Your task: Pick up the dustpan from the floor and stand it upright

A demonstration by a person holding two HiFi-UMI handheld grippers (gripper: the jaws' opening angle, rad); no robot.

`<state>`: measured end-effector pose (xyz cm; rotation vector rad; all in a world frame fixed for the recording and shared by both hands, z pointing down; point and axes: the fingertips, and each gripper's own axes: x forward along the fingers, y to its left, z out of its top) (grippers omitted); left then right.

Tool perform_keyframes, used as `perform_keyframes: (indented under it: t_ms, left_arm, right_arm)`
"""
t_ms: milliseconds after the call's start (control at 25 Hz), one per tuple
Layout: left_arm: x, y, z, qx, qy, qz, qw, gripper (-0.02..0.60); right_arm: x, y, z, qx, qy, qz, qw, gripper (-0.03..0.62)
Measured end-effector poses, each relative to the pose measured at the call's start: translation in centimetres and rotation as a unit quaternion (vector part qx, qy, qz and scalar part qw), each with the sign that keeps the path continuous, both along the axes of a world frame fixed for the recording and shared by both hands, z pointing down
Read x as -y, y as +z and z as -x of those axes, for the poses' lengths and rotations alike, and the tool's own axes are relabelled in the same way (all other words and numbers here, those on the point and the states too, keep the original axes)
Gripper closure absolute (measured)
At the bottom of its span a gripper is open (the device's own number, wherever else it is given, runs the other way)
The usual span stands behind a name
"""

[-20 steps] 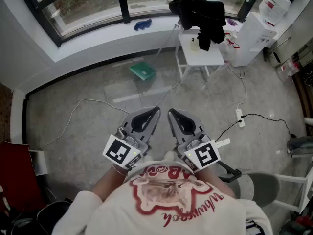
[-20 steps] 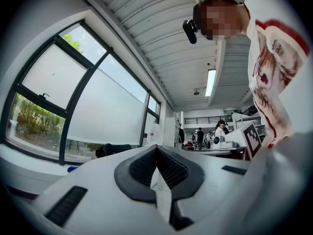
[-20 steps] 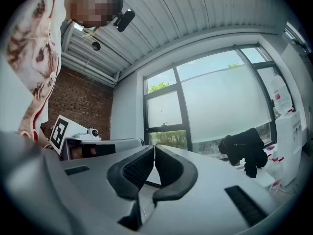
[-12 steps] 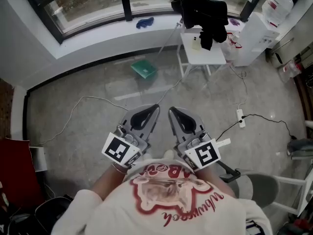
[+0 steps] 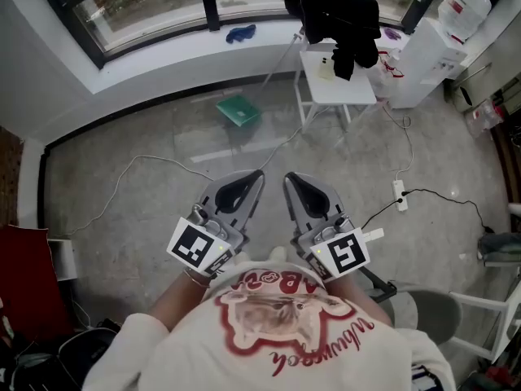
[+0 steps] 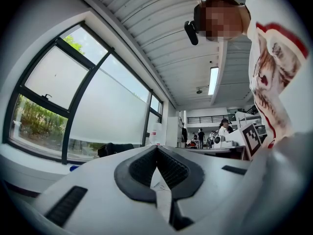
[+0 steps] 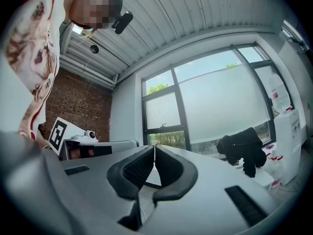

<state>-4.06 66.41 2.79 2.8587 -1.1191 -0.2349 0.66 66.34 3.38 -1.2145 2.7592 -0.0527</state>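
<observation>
The green dustpan (image 5: 238, 110) lies on the concrete floor near the window wall, far ahead of both grippers. A thin pale handle (image 5: 280, 61) seems to run from it up toward the white stool. My left gripper (image 5: 258, 175) and right gripper (image 5: 288, 177) are held side by side close to the person's body, pointing forward, well short of the dustpan. In the left gripper view the jaws (image 6: 156, 149) are shut with nothing between them. The right gripper (image 7: 154, 149) is likewise shut and empty. Neither gripper view shows the dustpan.
A white stool (image 5: 335, 88) draped with a black garment (image 5: 338, 15) stands right of the dustpan, beside a water dispenser (image 5: 423, 51). Cables (image 5: 130, 176) and a power strip (image 5: 398, 195) lie on the floor. A blue cloth (image 5: 240, 33) sits on the sill.
</observation>
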Motion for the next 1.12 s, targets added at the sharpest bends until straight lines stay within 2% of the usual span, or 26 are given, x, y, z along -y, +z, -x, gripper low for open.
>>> perform_keyframes:
  t_ms: [240, 520, 640, 840, 1120]
  left_arm:
    - [0.9, 0.2, -0.7, 0.005, -0.007, 0.004, 1.0, 0.578]
    - [1.5, -0.2, -4.9, -0.002, 0.002, -0.004, 1.0, 0.578]
    - [2.3, 0.1, -4.5, 0.0, -0.02, 0.001, 0.9998, 0.578]
    - [4.2, 1.4, -3.1, -0.003, -0.044, 0.013, 0.9989, 0.578]
    - [10.0, 2.8, -3.3, -0.015, -0.034, 0.004, 0.9993, 0.578]
  right_arm:
    - [0.5, -0.2, -2.1, 0.007, 0.009, -0.001, 1.0, 0.566]
    - [1.2, -0.2, -5.0, 0.024, 0.021, 0.001, 0.999, 0.566]
    - [2.0, 0.4, -5.9, 0.038, 0.023, 0.015, 0.999, 0.566]
    - [3.5, 1.7, -5.6, 0.03, 0.013, 0.024, 0.999, 0.566]
    - [8.7, 2.8, -5.4, 0.009, 0.01, 0.016, 1.0, 0.566]
